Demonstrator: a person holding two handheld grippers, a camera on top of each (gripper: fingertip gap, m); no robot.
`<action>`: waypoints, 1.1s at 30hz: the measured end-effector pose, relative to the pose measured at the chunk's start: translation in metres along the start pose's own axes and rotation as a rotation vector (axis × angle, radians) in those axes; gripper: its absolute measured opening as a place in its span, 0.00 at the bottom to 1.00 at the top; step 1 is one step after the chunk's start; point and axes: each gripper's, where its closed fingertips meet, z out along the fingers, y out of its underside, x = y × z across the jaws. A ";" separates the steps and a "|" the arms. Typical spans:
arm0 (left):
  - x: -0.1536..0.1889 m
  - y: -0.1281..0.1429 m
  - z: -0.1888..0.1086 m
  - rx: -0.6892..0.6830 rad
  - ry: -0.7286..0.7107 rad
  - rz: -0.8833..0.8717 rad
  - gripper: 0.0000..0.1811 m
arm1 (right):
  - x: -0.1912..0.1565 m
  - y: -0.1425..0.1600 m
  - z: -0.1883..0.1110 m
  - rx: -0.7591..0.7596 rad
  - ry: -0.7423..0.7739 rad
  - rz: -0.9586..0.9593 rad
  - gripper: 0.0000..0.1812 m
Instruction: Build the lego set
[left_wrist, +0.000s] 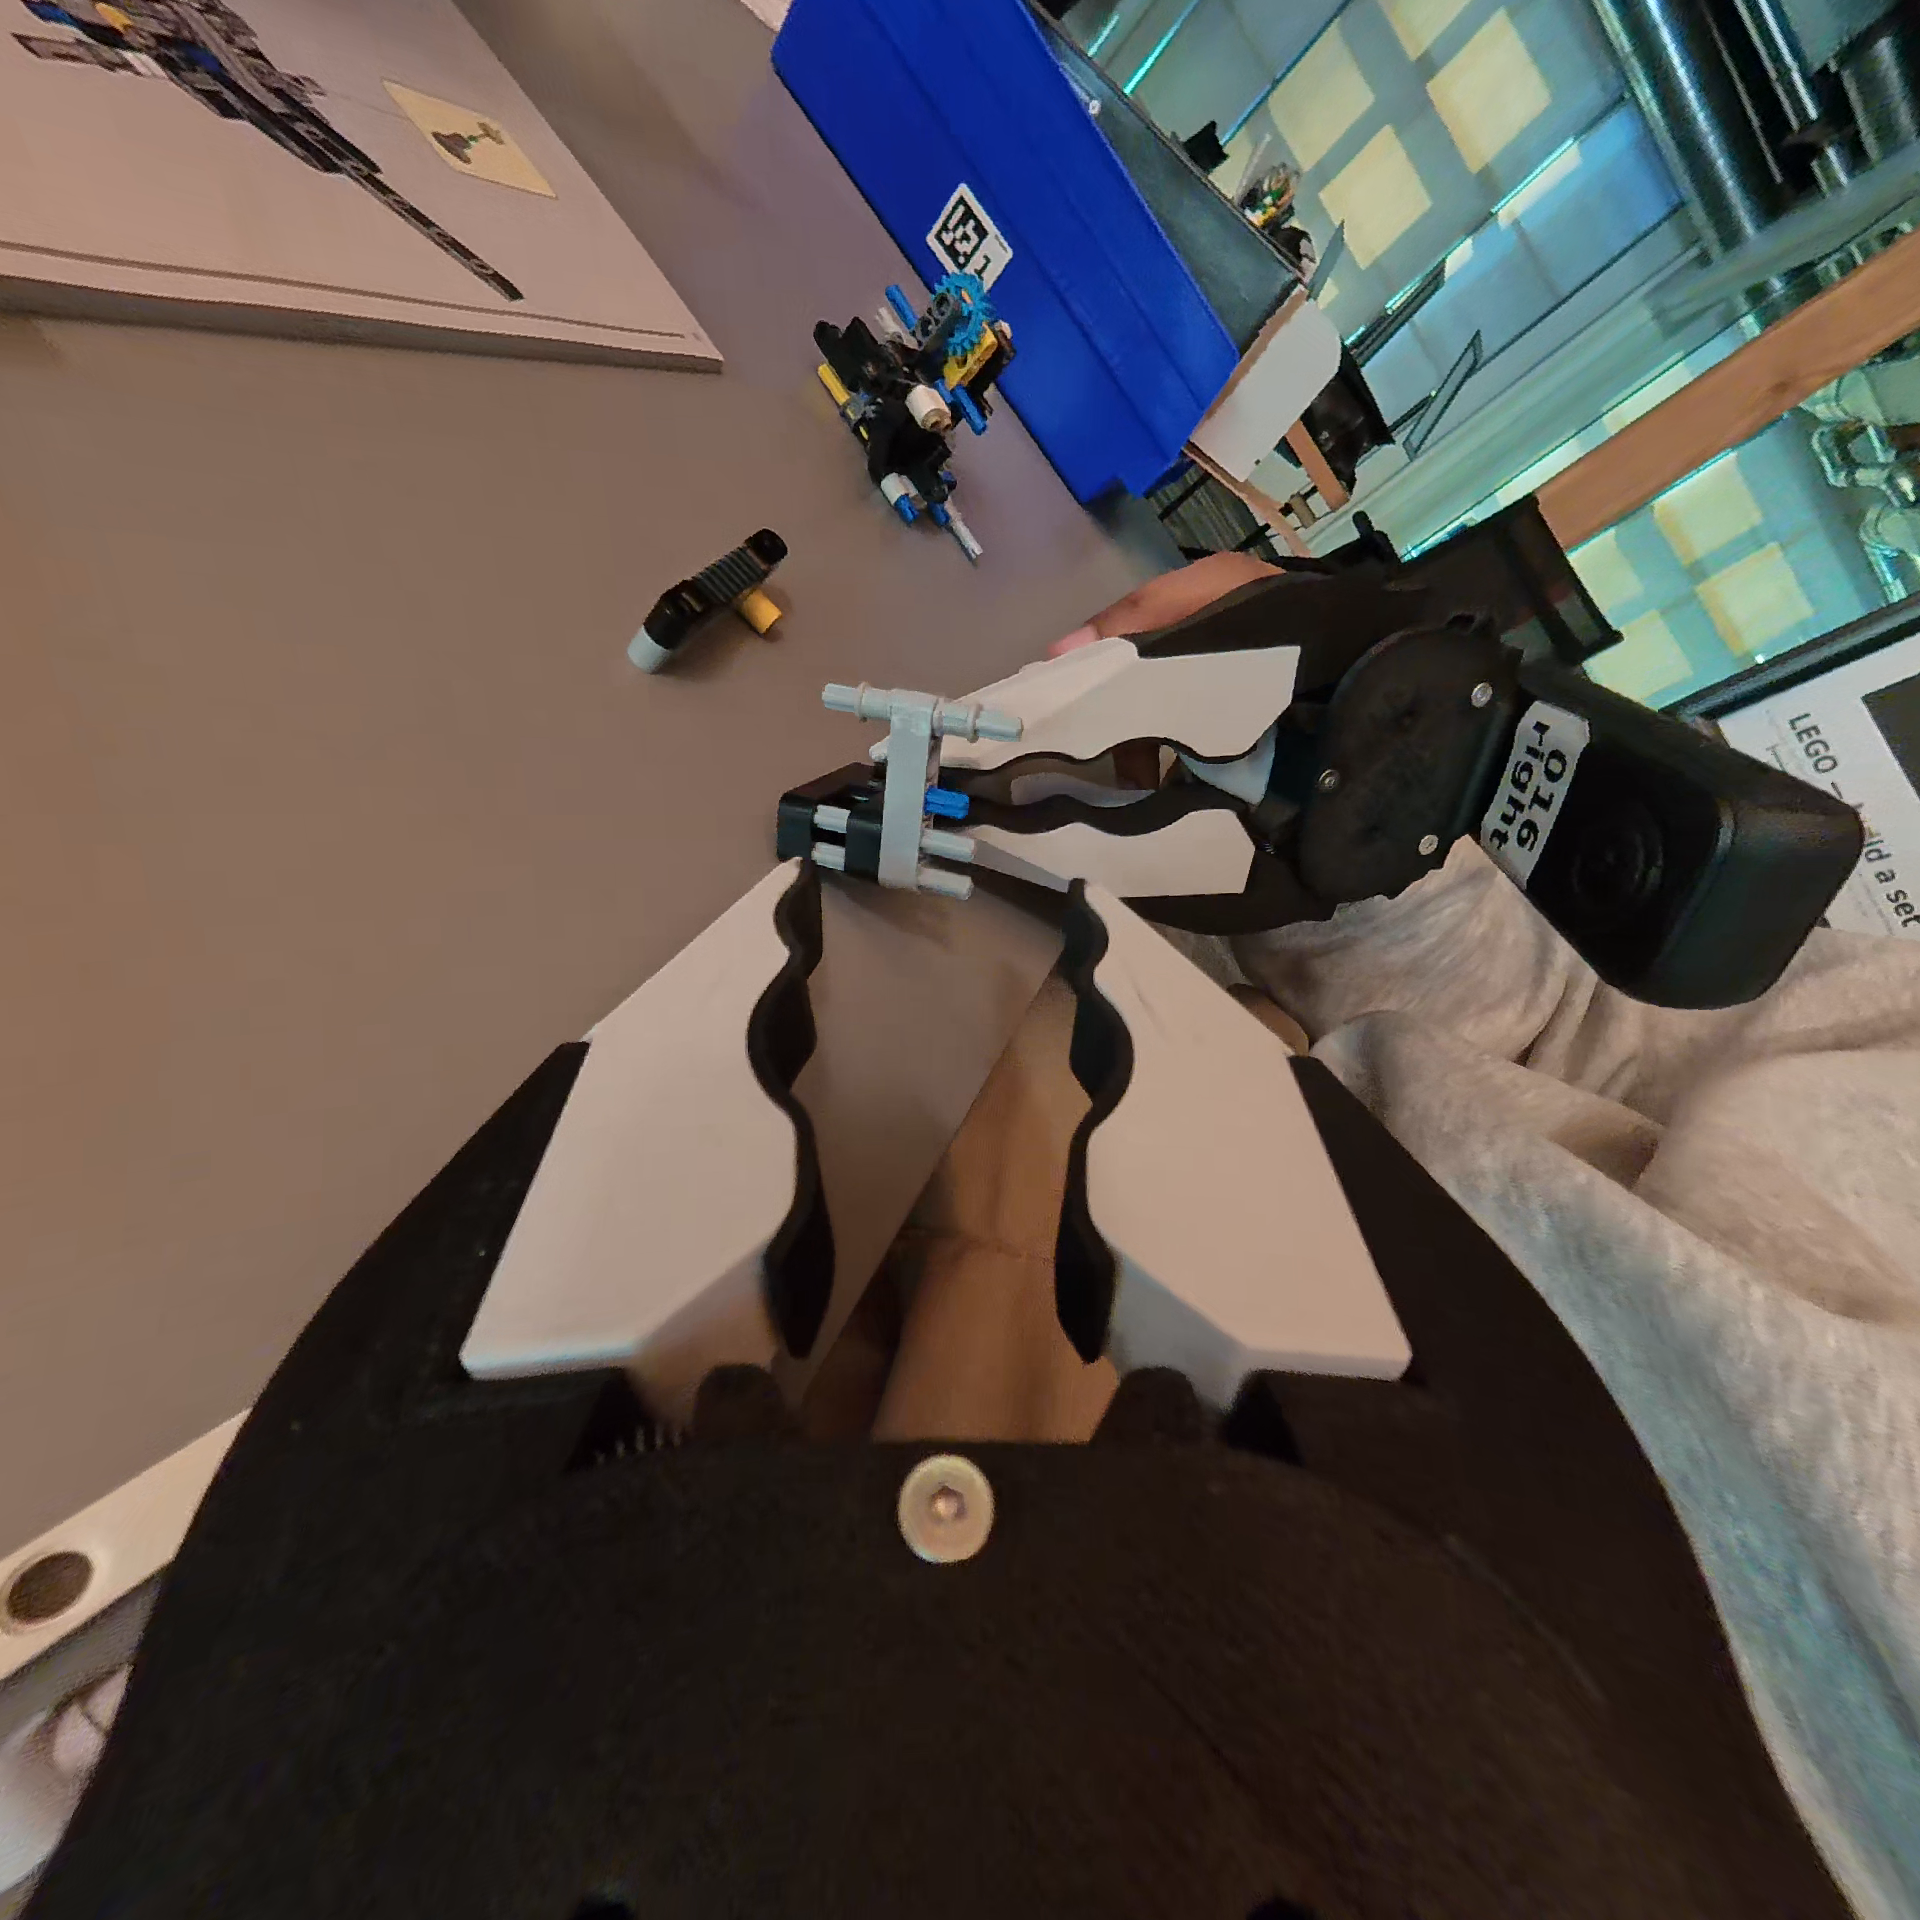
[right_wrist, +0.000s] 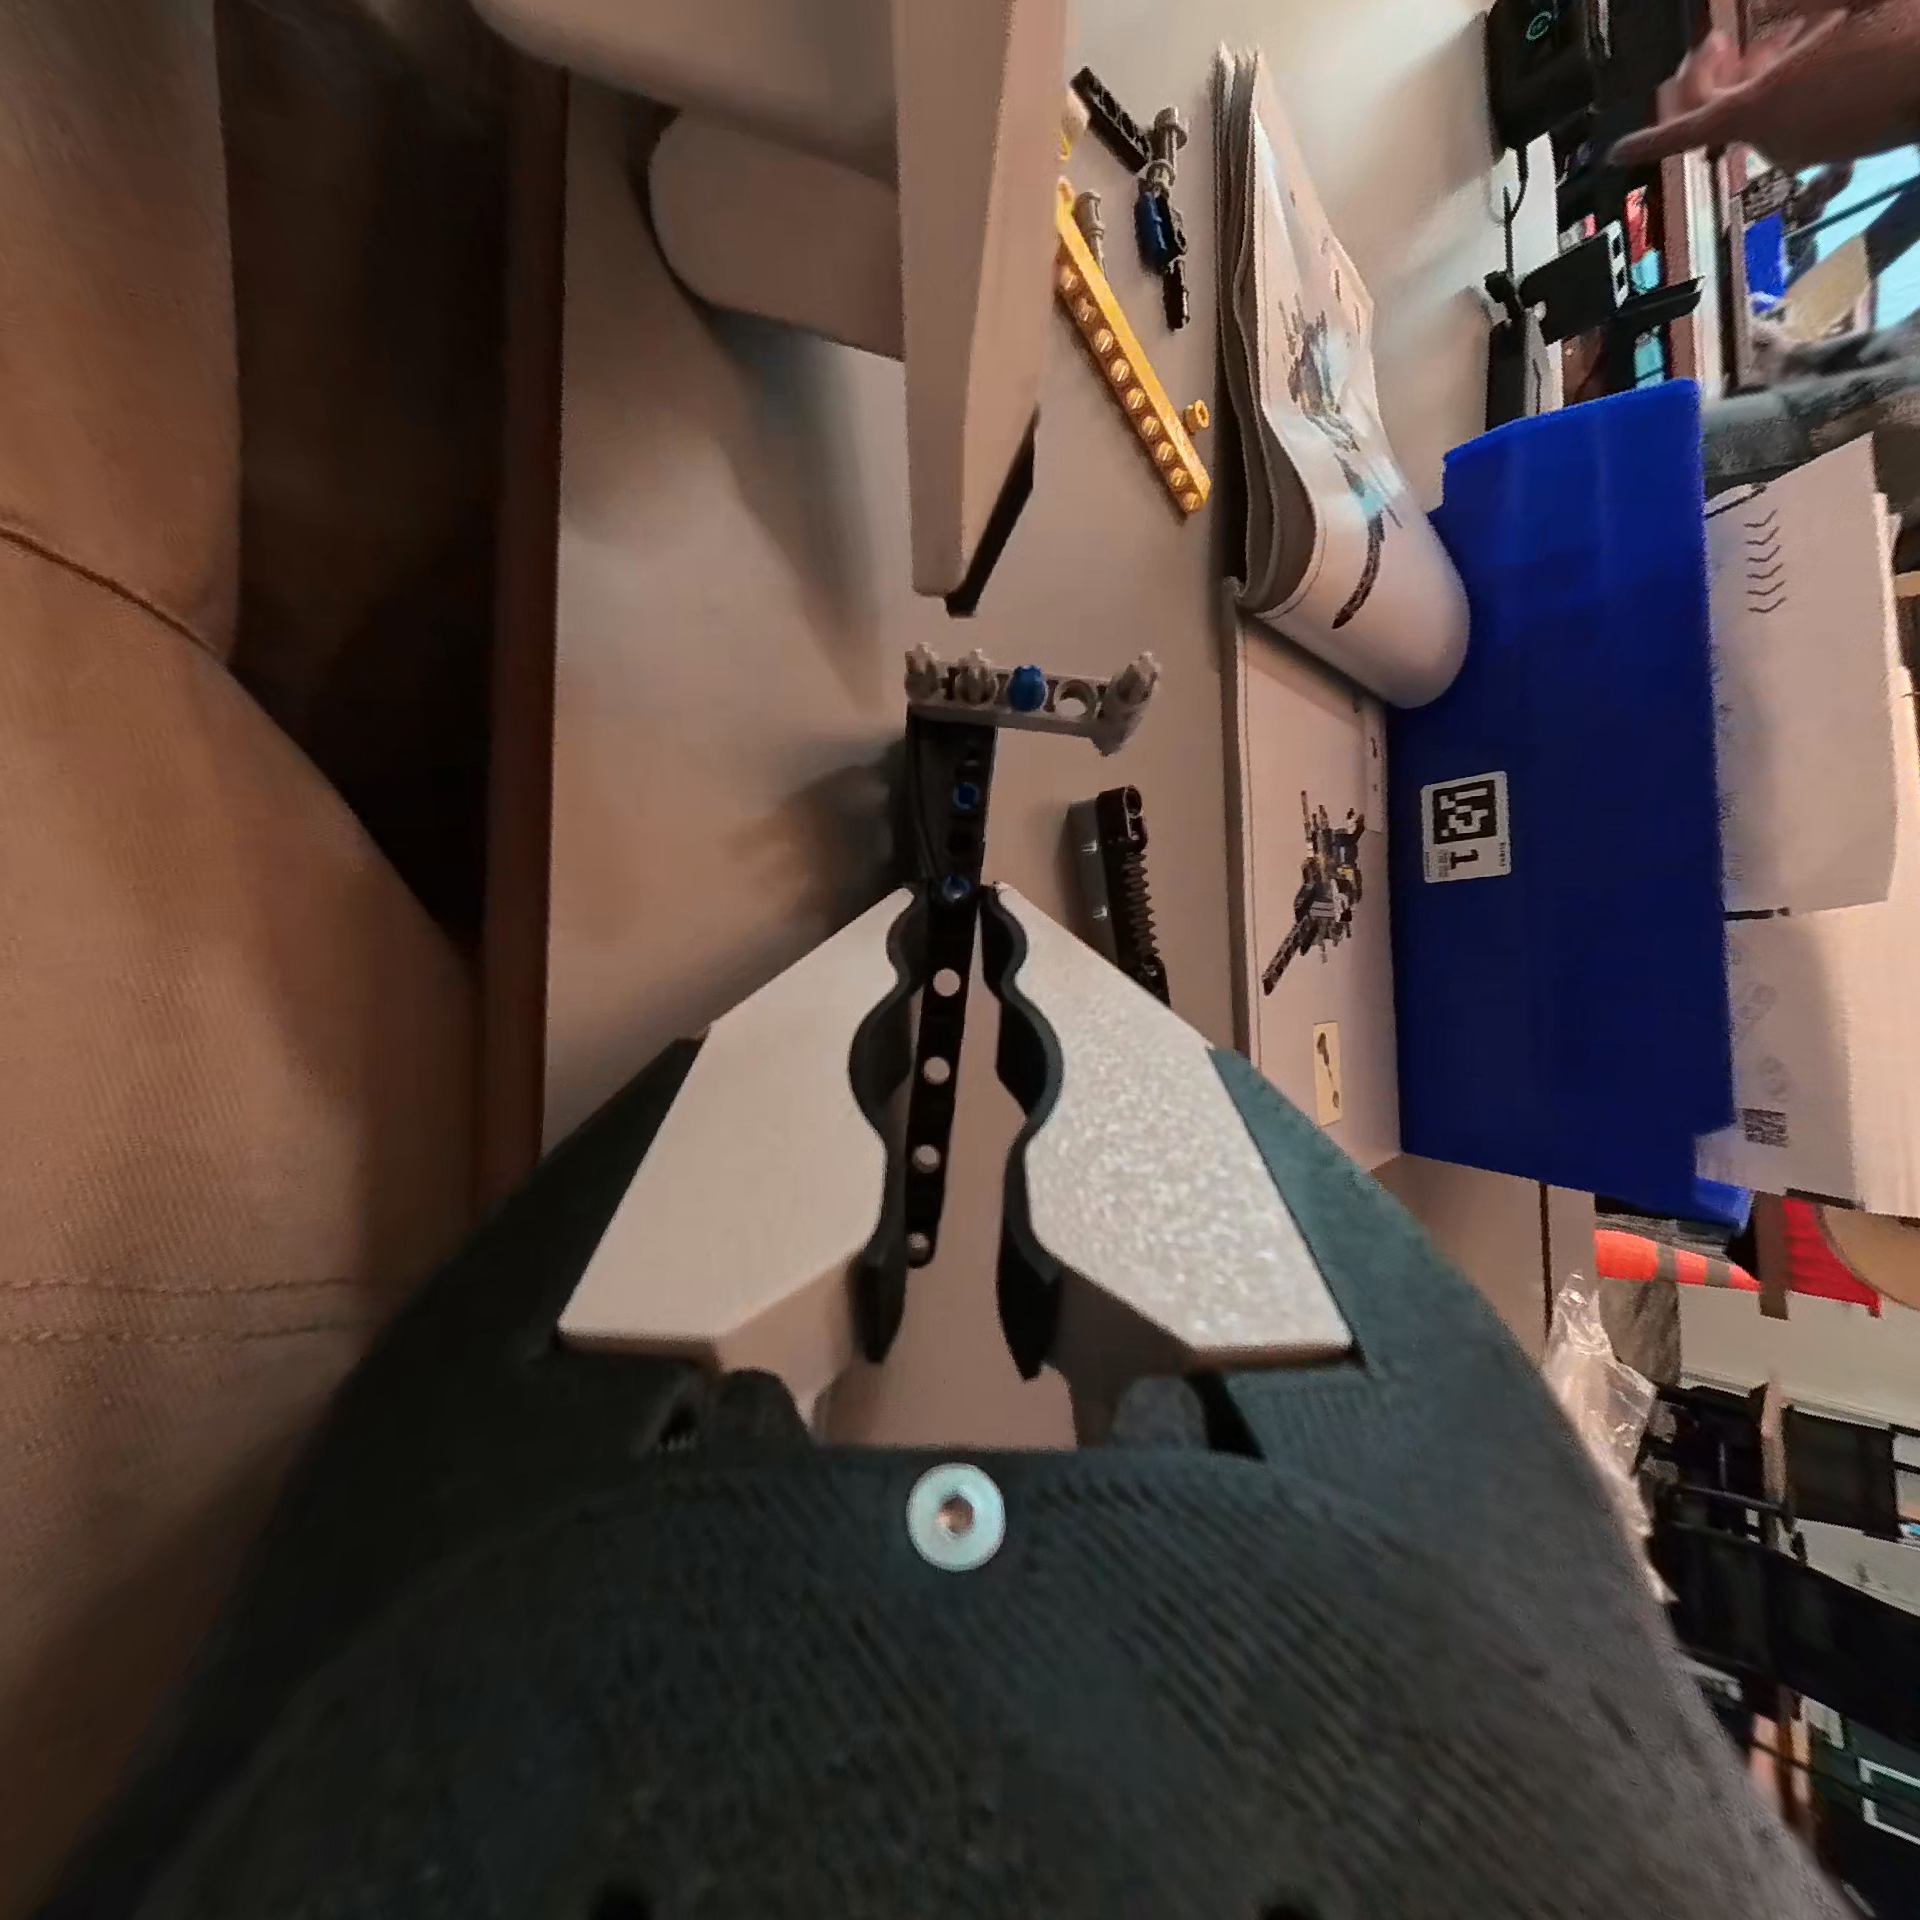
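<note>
My right gripper (right_wrist: 956, 896) is shut on a long black beam (right_wrist: 938, 1049) with holes and blue pins. A grey beam (right_wrist: 1029, 698) with grey pins and one blue pin is fixed across its far end. In the left wrist view this small assembly (left_wrist: 896, 802) hangs above the table, held by the right gripper (left_wrist: 971, 800), which comes in from the right. My left gripper (left_wrist: 937, 883) is open and empty, with its fingertips just short of the assembly. One tip is close to the black beam's end. A left finger (right_wrist: 977, 364) shows beyond the assembly.
A partial build (left_wrist: 914, 384) stands by the blue bin (left_wrist: 1039, 260). A black spring part (left_wrist: 707, 603) lies on the grey table (left_wrist: 312, 727). An instruction booklet (right_wrist: 1309, 364), a yellow beam (right_wrist: 1132, 343), a black beam (right_wrist: 1112, 109) and a blue pin (right_wrist: 1148, 223) lie farther off. A person's sleeve (left_wrist: 1558, 1247) is at the right. Some 5 cm of space lies between my two pairs of fingers.
</note>
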 end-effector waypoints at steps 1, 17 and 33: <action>0.000 0.000 0.001 -0.001 -0.004 0.005 0.24 | -0.001 0.000 0.000 0.000 0.002 -0.009 0.05; -0.008 0.003 0.001 -0.016 -0.066 -0.036 0.15 | -0.003 -0.001 -0.009 0.075 -0.092 0.126 0.14; -0.006 -0.009 -0.013 0.034 -0.046 -0.066 0.17 | -0.011 -0.008 -0.021 0.123 -0.282 0.359 0.34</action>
